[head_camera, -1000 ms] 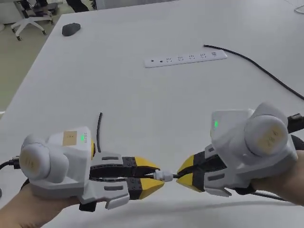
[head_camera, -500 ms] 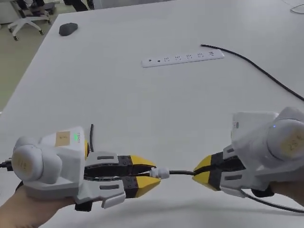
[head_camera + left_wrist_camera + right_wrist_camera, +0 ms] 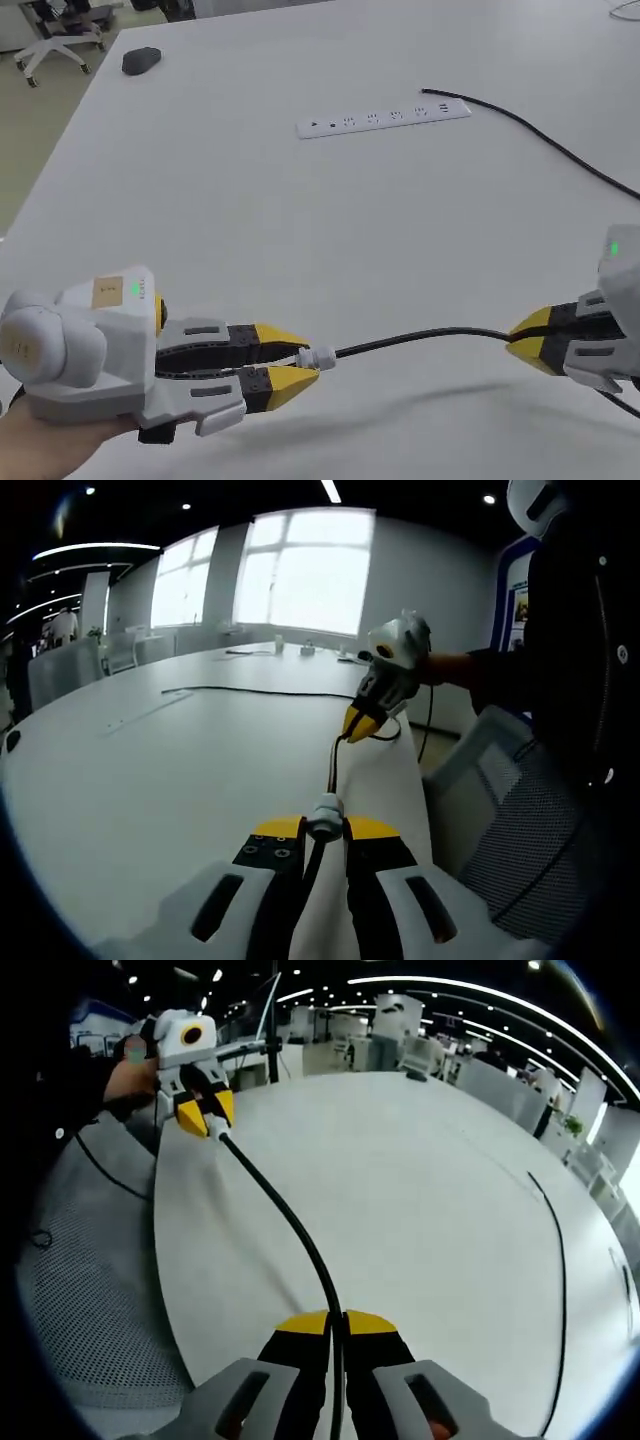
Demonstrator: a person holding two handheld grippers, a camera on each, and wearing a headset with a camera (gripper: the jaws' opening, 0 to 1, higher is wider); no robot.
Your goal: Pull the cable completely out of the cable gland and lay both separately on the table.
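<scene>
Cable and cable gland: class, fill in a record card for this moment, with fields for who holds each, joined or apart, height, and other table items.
left gripper: shut on cable gland
right gripper: shut on cable
joined: yes, cable runs into the gland
height: both held above the table
other items: power strip, dark mouse, black cord

Head view looks down, close, over table [image 3: 300,230]; gripper views face each other along cable [image 3: 420,337].
</scene>
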